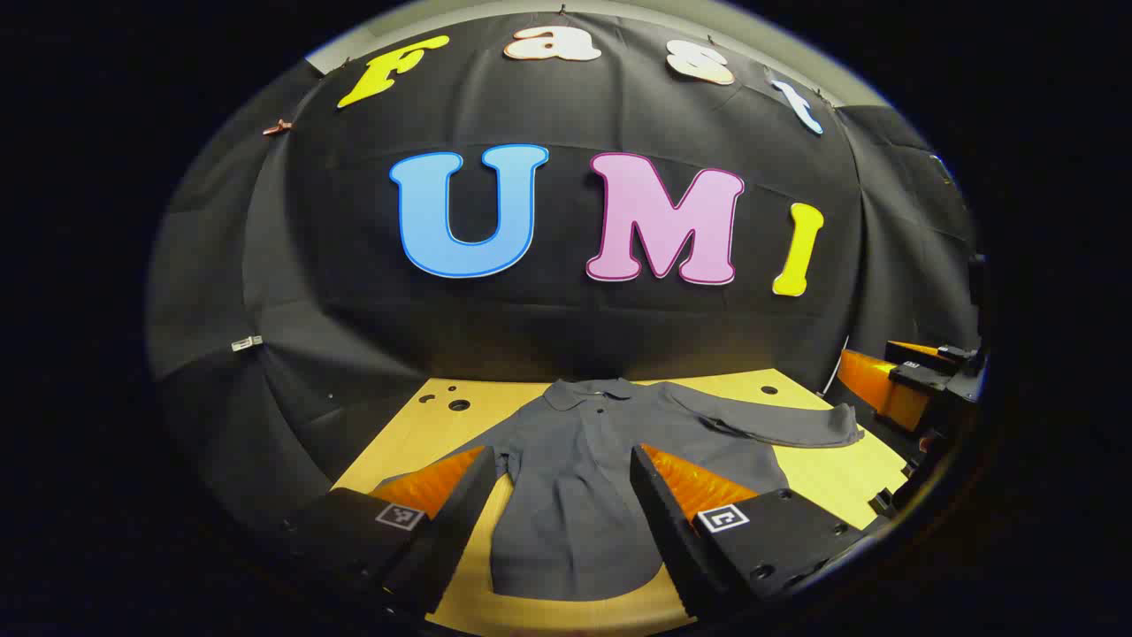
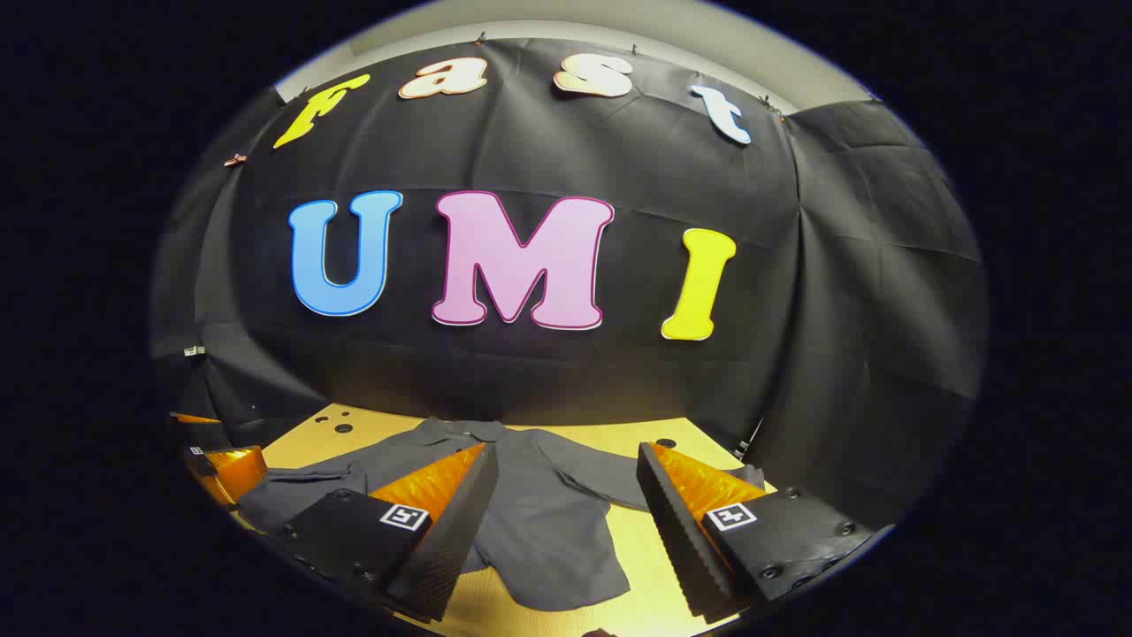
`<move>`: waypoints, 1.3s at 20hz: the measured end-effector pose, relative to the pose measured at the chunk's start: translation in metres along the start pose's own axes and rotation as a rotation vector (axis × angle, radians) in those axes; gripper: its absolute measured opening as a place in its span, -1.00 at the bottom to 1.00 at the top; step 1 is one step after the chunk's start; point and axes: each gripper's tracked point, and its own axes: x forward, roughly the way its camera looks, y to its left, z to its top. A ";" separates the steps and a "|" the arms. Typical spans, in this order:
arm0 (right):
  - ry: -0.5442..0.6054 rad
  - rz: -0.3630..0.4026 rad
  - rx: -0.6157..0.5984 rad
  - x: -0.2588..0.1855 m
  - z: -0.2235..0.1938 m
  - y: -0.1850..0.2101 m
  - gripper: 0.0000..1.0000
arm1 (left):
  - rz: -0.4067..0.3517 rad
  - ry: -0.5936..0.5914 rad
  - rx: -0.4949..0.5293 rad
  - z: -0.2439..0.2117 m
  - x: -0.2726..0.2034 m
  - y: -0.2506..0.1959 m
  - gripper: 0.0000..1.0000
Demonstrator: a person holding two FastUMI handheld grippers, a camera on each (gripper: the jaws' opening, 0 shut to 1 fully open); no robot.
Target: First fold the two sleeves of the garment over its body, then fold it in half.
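While the grey collared shirt [image 1: 584, 478] lies flat on the worktop [image 1: 849, 478], collar away, both left tongs [image 1: 566, 495] and right tongs [image 2: 566, 504] hover wide open, empty; nearest each, a spread sleeve [image 1: 778, 423].

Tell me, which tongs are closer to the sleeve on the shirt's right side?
Right. The right tongs hang open by that sleeve, near its cuff; the left tongs hang open over the shirt body, farther off.
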 end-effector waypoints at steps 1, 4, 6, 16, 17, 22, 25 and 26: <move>0.002 -0.003 -0.002 0.003 0.000 -0.004 0.94 | 0.001 0.004 -0.004 0.000 0.004 -0.002 0.92; 0.011 0.007 0.009 0.015 -0.001 -0.011 0.95 | 0.019 0.002 -0.015 0.000 0.013 -0.004 0.92; -0.004 0.005 0.022 0.025 0.008 -0.016 0.95 | 0.038 -0.007 -0.017 0.004 0.020 -0.001 0.92; -0.008 0.032 0.009 0.056 0.009 -0.020 0.95 | 0.077 -0.037 0.001 0.021 0.044 0.013 0.92; -0.005 0.030 0.004 0.059 0.009 -0.021 0.94 | 0.075 -0.033 0.002 0.020 0.045 0.011 0.92; 0.029 0.077 0.025 0.072 -0.004 -0.024 0.95 | 0.063 -0.021 0.016 0.016 0.051 0.002 0.92; 0.022 0.061 0.009 0.088 -0.004 -0.037 0.94 | 0.066 -0.006 0.019 0.015 0.056 -0.001 0.92; 0.027 0.051 0.008 0.094 -0.008 -0.042 0.94 | 0.068 -0.003 0.021 0.014 0.058 0.000 0.92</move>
